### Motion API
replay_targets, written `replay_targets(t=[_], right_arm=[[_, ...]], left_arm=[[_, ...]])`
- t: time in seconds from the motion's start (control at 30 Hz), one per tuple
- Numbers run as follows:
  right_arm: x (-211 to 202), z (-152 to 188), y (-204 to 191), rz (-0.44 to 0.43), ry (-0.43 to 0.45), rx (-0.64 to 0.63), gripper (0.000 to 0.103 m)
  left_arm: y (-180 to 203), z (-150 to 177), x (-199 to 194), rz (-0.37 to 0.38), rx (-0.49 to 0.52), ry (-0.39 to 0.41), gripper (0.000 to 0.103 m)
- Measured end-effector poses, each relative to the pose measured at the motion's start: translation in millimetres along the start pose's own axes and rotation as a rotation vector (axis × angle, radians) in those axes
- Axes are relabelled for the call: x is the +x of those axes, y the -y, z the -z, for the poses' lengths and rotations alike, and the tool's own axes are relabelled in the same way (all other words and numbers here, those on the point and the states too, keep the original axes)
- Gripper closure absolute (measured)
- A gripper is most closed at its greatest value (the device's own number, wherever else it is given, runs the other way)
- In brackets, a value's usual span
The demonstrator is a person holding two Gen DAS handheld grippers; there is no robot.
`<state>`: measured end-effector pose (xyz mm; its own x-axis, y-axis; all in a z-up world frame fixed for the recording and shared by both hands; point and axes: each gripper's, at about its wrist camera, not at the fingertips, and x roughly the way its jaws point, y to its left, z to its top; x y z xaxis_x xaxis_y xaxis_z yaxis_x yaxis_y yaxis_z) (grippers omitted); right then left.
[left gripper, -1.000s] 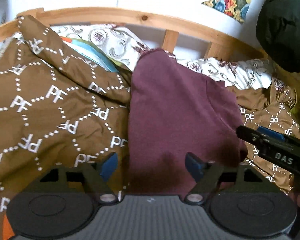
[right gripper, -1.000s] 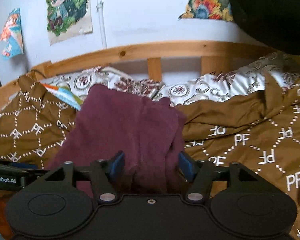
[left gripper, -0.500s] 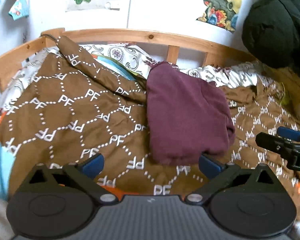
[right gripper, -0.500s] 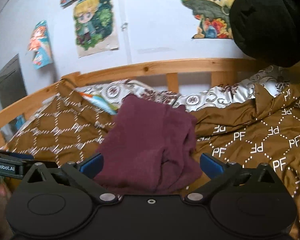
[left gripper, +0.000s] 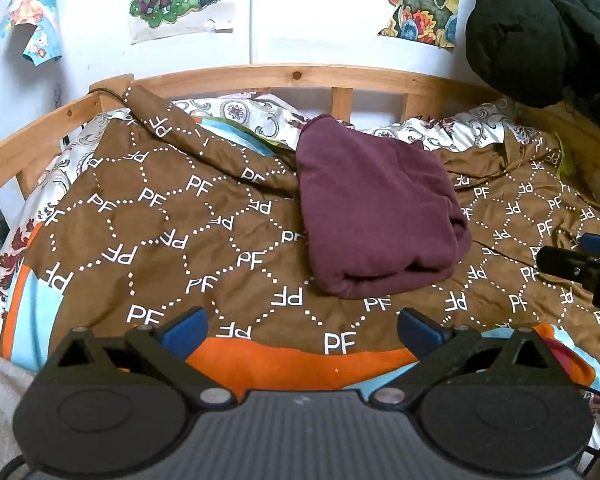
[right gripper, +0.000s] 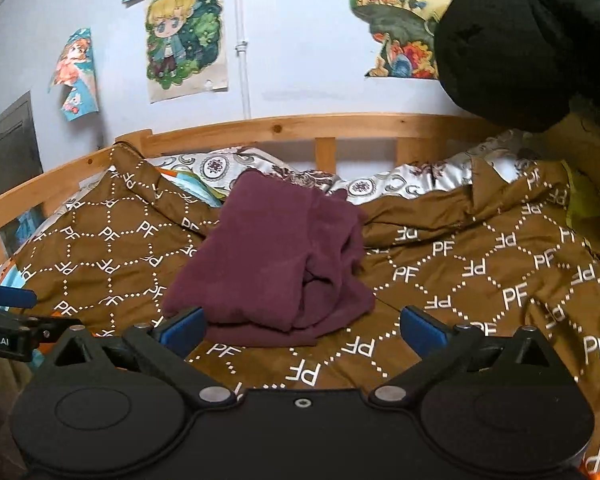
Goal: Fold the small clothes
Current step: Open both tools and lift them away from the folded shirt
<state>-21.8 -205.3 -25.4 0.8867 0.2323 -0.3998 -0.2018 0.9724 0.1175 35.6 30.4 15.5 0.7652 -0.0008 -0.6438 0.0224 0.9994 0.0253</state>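
A maroon garment [left gripper: 376, 208] lies folded into a thick bundle on the brown patterned quilt [left gripper: 172, 216], near the headboard. In the left wrist view my left gripper [left gripper: 300, 326] stands open, clear of the bundle's near edge, nothing between its blue pads. The right gripper's tip [left gripper: 580, 260] shows at the right edge of that view. In the right wrist view the maroon garment [right gripper: 276, 256] sits just beyond my right gripper [right gripper: 300, 326], which is open and empty. The left gripper's finger [right gripper: 8, 300] shows at the left edge there.
A wooden bed rail [left gripper: 260, 74] runs behind the quilt, with patterned pillows [left gripper: 244, 114] against it. A black jacket [left gripper: 540, 28] hangs at the upper right. Posters [right gripper: 184, 36] cover the wall. An orange and blue blanket edge [left gripper: 284, 358] lies at the quilt's near side.
Both grippers opened wide, let go of the maroon garment and drew back from it. The garment now lies folded on the quilt, farther off in both views.
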Motion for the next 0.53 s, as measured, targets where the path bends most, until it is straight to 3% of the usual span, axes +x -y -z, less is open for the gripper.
replay_targets(t=[0.53], right_arm=[[5.0, 3.1, 2.6, 0.004, -0.026, 0.024, 0.001]], left_arm=[[-0.5, 1.9, 6.7, -0.003, 0.014, -0.02, 0.001]])
